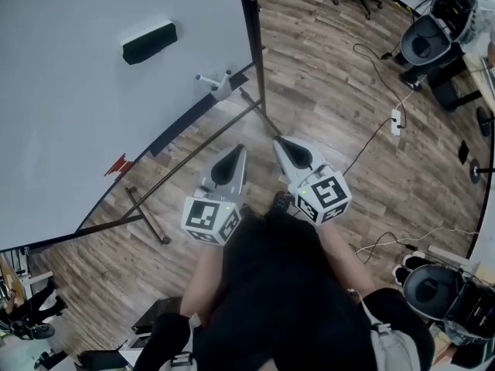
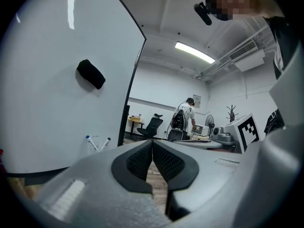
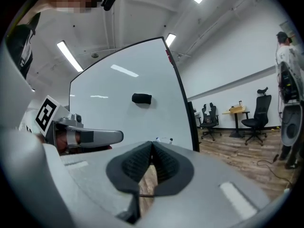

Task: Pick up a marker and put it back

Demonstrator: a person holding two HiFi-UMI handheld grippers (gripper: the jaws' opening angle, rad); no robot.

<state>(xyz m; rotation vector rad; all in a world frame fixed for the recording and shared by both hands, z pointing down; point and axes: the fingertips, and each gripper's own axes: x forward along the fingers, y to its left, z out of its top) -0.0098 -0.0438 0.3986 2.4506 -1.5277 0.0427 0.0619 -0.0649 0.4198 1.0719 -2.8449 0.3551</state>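
Note:
Two markers (image 1: pixel 213 81) stick out from the lower edge of the whiteboard (image 1: pixel 85 114); the left gripper view shows them with blue and dark caps (image 2: pixel 96 143), and they appear small in the right gripper view (image 3: pixel 164 139). A black eraser (image 1: pixel 149 42) clings to the board. My left gripper (image 1: pixel 239 150) and right gripper (image 1: pixel 278 140) are held side by side over the wooden floor, short of the board. Both point roughly toward the board's corner. Each is shut with nothing between its pads (image 2: pixel 142 160) (image 3: pixel 164 163). Neither touches a marker.
The whiteboard's metal stand legs (image 1: pixel 147 219) run across the floor below the grippers. A power strip and cables (image 1: pixel 395 120) lie to the right, with office chairs (image 1: pixel 421 41) beyond. A person (image 2: pixel 185 118) stands at a desk far across the room.

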